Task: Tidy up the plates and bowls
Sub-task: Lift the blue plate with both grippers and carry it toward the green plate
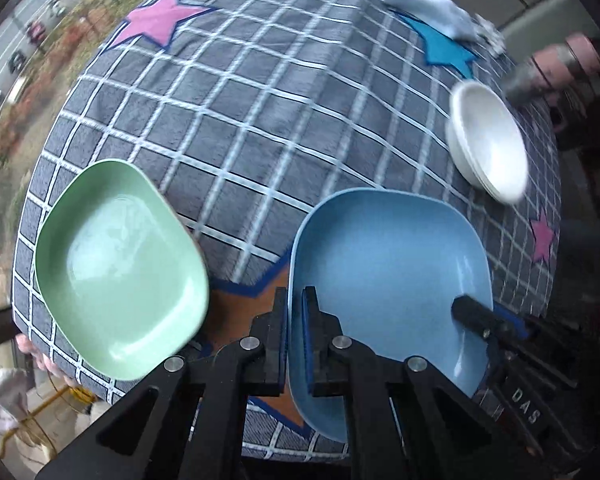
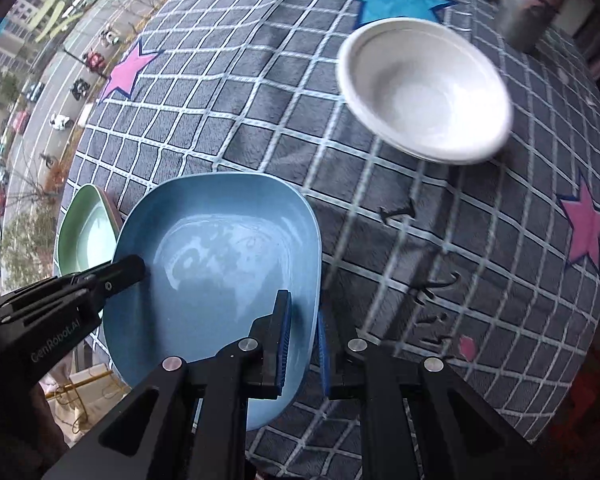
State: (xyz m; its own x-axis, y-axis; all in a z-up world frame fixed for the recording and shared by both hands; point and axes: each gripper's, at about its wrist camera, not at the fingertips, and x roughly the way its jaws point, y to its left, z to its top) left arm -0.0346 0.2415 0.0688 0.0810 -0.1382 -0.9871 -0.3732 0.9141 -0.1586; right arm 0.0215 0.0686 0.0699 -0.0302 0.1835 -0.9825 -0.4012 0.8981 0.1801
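- Jaws of the left gripper (image 1: 296, 308) are pressed onto the near-left rim of the blue plate (image 1: 388, 272), one finger outside the rim and one inside.
- Jaws of the right gripper (image 2: 304, 320) pinch the same plate's right rim the same way, with the blue pads on either side of the wall.
- Each gripper shows in the other's view: the right one at the plate's right edge in the left wrist view, the left one at the plate's left edge in the right wrist view.
- Whether the blue plate rests on the tabletop (image 1: 260, 120) or is raised off it cannot be told.
- Just left of it sits the green plate (image 1: 120, 268), apart from both grippers; another plate's edge shows beneath it.
- Further back on the right sit the white bowls (image 2: 424, 88), stacked, well apart from the blue plate.
- A checked grey cloth with pink, blue and orange stars covers the tabletop.
- At the far edge lie a crumpled white cloth (image 1: 432, 12) and a blurred grey cup (image 2: 526, 16).
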